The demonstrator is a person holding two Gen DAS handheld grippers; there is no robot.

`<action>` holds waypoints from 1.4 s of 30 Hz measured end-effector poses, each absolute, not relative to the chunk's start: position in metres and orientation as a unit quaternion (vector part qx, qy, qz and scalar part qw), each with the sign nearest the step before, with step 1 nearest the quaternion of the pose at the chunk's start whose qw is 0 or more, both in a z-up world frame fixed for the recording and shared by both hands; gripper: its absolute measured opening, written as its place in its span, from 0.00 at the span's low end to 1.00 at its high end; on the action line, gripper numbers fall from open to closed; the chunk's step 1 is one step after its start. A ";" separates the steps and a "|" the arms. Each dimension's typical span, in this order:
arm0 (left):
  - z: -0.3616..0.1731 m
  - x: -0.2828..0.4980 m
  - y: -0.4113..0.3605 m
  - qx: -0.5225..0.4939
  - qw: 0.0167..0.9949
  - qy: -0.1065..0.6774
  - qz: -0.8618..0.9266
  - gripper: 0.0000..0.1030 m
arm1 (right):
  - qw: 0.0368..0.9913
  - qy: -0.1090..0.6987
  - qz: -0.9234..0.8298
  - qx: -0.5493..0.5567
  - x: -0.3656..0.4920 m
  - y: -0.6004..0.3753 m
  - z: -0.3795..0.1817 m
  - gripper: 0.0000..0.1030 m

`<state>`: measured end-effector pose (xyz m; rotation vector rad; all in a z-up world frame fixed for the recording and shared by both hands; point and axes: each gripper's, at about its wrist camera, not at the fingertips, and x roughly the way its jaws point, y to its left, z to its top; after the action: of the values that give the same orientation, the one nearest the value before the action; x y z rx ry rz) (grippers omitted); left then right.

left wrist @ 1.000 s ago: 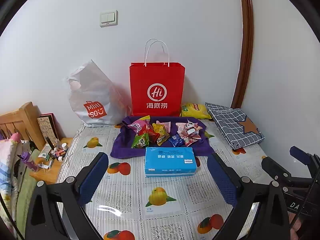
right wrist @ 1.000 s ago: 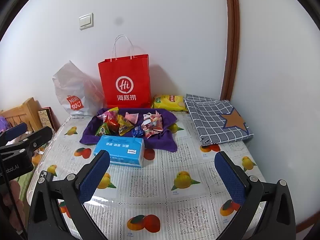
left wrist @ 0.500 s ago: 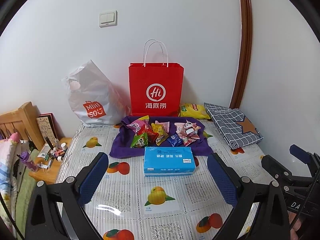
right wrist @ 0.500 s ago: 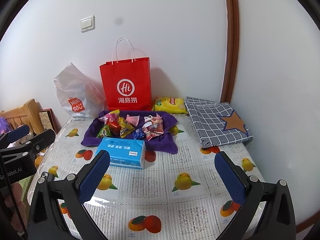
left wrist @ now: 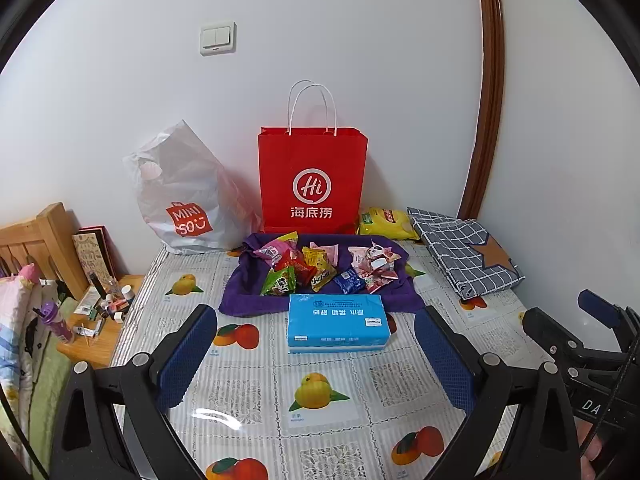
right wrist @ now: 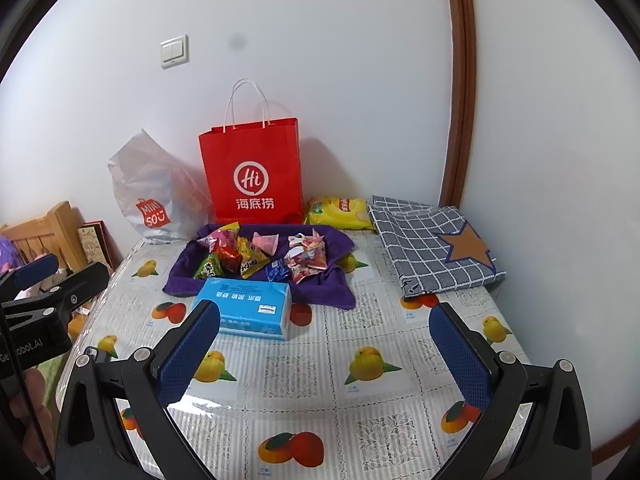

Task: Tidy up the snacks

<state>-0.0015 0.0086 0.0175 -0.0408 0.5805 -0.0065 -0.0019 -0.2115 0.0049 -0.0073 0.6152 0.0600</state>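
As snack packets (left wrist: 320, 266) lay heaped on purple cloth (left wrist: 240, 300), we held L gripper (left wrist: 316, 354) & R gripper (right wrist: 324, 354) wide apart, empty; stage unclear.

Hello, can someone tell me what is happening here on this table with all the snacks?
A person holds a two-finger gripper in each hand above a table with a fruit-print cover. The left gripper and right gripper are both open and hold nothing. A pile of small snack packets lies on a purple cloth, behind a blue tissue box. A red paper bag, a white plastic bag and a yellow chip bag stand or lie by the wall.
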 end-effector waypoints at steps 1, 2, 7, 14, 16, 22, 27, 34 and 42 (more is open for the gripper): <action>0.017 -0.002 0.009 -0.021 0.958 0.286 -0.004 0.97 | 0.953 0.303 0.030 -0.002 -0.002 -0.212 0.005 1.00; 0.018 -0.003 0.008 -0.021 0.958 0.286 -0.005 0.97 | 0.953 0.303 0.030 -0.002 -0.002 -0.212 0.004 1.00; 0.018 -0.003 0.008 -0.022 0.958 0.286 -0.003 0.97 | 0.953 0.303 0.028 -0.003 -0.001 -0.212 0.005 1.00; 0.017 -0.003 0.008 -0.022 0.958 0.286 -0.003 0.97 | 0.952 0.303 0.028 -0.006 0.000 -0.211 0.005 1.00; 0.017 -0.003 0.008 -0.022 0.958 0.286 -0.003 0.97 | 0.953 0.301 0.030 -0.005 -0.001 -0.211 0.006 1.00; 0.019 -0.005 0.011 -0.020 0.958 0.286 -0.001 0.97 | 0.953 0.301 0.029 -0.007 0.000 -0.209 0.007 1.00; 0.020 -0.003 0.013 -0.022 0.958 0.285 -0.001 0.97 | 0.953 0.300 0.030 -0.009 0.000 -0.209 0.008 1.00; 0.021 -0.003 0.013 -0.020 0.959 0.284 0.000 0.97 | 0.953 0.301 0.030 -0.008 0.000 -0.208 0.008 1.00; 0.021 -0.003 0.012 -0.020 0.958 0.284 0.001 0.97 | 0.955 0.296 0.028 -0.011 -0.002 -0.205 0.009 1.00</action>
<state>-0.0034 0.0125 0.0211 -0.0414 0.5768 0.0028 -0.0020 -0.2054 0.0089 -0.0231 0.6008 0.0573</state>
